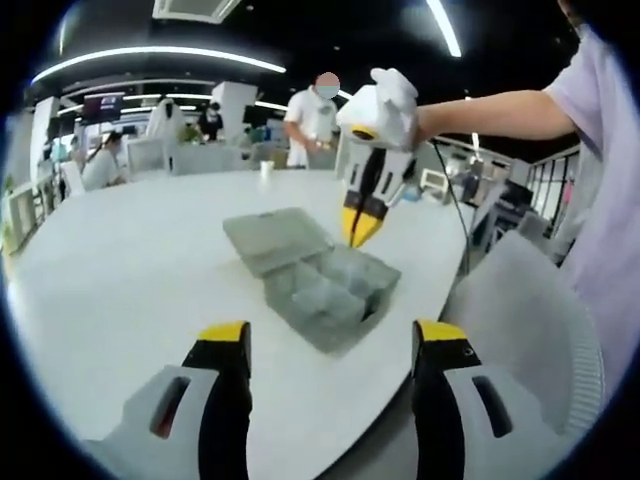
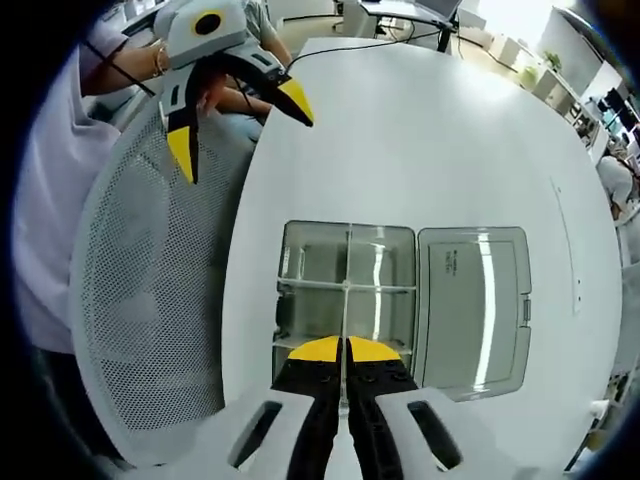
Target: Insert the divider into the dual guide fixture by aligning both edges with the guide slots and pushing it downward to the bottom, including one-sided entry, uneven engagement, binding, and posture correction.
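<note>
At frame centre we log the divider (image 2: 345,300) standing in the fixture (image 2: 300,300) on the desk (image 2: 420,130), right gripper (image 2: 344,350) pinched on it, seating unconfirmed; left gripper (image 2: 240,125) spread, idle.

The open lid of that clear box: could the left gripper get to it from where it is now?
Probably yes. The left gripper is open and off the box; bare table lies before the lid. The right gripper works the far side.

Left gripper (image 1: 330,340) jaws wide apart; right gripper (image 2: 344,346) jaws pressed together.
</note>
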A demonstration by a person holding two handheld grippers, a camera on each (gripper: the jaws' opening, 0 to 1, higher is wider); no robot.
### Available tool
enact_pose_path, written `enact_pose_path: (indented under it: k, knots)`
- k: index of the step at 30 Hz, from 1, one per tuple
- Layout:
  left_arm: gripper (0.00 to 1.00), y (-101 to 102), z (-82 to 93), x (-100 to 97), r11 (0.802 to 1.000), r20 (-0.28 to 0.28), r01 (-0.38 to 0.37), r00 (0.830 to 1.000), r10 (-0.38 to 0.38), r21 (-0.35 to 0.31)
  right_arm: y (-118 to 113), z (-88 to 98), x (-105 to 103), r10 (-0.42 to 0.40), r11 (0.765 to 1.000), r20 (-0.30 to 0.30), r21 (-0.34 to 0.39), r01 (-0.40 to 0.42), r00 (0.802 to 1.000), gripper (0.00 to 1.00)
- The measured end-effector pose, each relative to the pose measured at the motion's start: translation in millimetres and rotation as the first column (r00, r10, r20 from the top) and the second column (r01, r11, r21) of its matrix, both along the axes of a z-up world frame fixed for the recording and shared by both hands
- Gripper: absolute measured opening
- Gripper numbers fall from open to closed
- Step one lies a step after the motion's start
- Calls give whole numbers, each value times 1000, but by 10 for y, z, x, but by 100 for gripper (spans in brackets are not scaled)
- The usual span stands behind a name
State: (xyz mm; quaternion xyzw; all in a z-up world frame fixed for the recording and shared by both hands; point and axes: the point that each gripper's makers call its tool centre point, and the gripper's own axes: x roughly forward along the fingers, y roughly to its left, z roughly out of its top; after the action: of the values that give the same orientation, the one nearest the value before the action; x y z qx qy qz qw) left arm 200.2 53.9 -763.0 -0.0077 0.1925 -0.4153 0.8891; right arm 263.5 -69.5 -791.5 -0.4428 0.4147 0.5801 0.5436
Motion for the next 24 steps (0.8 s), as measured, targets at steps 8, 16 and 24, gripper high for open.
enact_pose_path:
  k: [8,16,24]
  knots:
    - [62,-5,-6,-4,1000,-6,3,1000,-3,-1,-9,-36,3,-8,1000,-8,-9,8,1000,0]
    - [61,-14,-19,-10,1000,-13,13,1000,-13,4,-10,-28,3,-11,1000,-16,-11,10,1000,0]
    - [60,-16,-24,-14,1000,-19,19,1000,-19,5,-11,-65,7,13,998,-25,-68,-14,1000,0]
